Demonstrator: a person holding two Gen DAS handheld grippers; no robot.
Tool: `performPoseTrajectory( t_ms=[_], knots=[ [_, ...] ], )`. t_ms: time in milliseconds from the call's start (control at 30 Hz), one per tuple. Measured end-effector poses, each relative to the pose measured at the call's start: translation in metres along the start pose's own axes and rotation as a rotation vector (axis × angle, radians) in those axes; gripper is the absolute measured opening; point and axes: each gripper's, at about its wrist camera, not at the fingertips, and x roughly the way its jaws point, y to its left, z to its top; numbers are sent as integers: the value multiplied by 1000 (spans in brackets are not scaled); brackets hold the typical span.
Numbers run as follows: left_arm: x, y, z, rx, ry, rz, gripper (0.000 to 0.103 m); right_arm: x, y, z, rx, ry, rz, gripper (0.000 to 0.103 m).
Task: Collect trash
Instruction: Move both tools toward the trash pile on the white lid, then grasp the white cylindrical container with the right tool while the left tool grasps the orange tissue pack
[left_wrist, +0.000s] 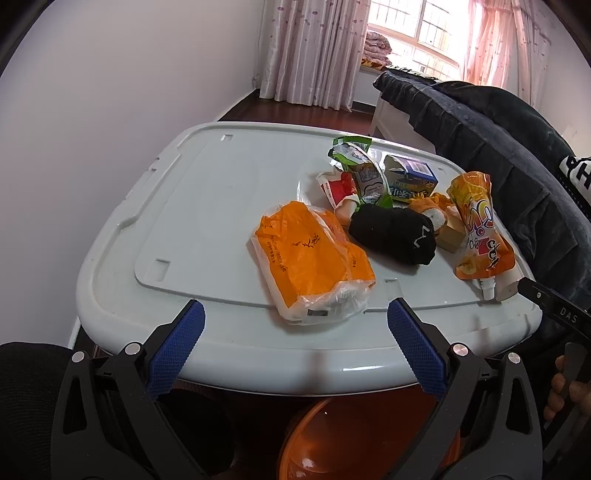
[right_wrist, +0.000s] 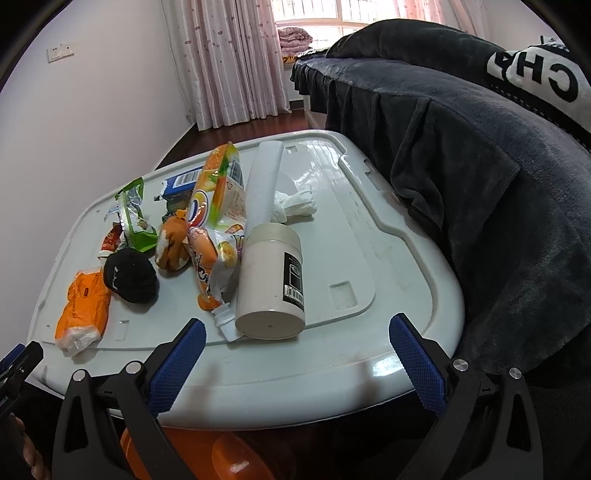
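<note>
A pale grey storage-box lid (left_wrist: 122, 258) serves as the work surface, with a dark blanket (right_wrist: 480, 166) crowding its far right side and an orange bin (left_wrist: 351, 443) showing below the near edge. The trash lies scattered on the lid: an orange tissue pack (left_wrist: 310, 266) nearest the left side, a white cylindrical jar (right_wrist: 271, 280) on its side toward the right, an orange drink pouch (right_wrist: 214, 229) leaning against it, a black rolled sock (left_wrist: 393, 234), a green wrapper (left_wrist: 364, 170), a small blue carton (left_wrist: 410, 177) and a crumpled white tissue (right_wrist: 295, 203). The left gripper (left_wrist: 295, 339) and right gripper (right_wrist: 295, 350) both hover at the near rim, claws wide and empty. Collection looks not yet begun; the next move likely calls for reaching forward to close on the nearest piece, then lowering it into the bin.
</note>
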Motion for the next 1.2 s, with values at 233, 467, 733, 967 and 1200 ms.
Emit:
performPoseTrajectory(
  t_ms=[233, 467, 733, 967, 1200],
  knots=[
    [-3, 2, 0, 2, -1, -3, 97, 8, -8, 13, 11, 60, -1, 98],
    [-5, 6, -1, -13, 2, -12, 97, 18, -2, 37, -58, 76, -35, 98],
    [-4, 10, -1, -32, 10, -10, 97, 43, -5, 55, -60, 125, -48, 98],
    [-3, 6, -3, -17, 14, 2, 97, 60, 14, 53, -129, 178, -23, 95],
    [-3, 7, -3, -18, 17, 8, 97, 86, 14, 56, -85, 278, 34, 77]
  ],
)
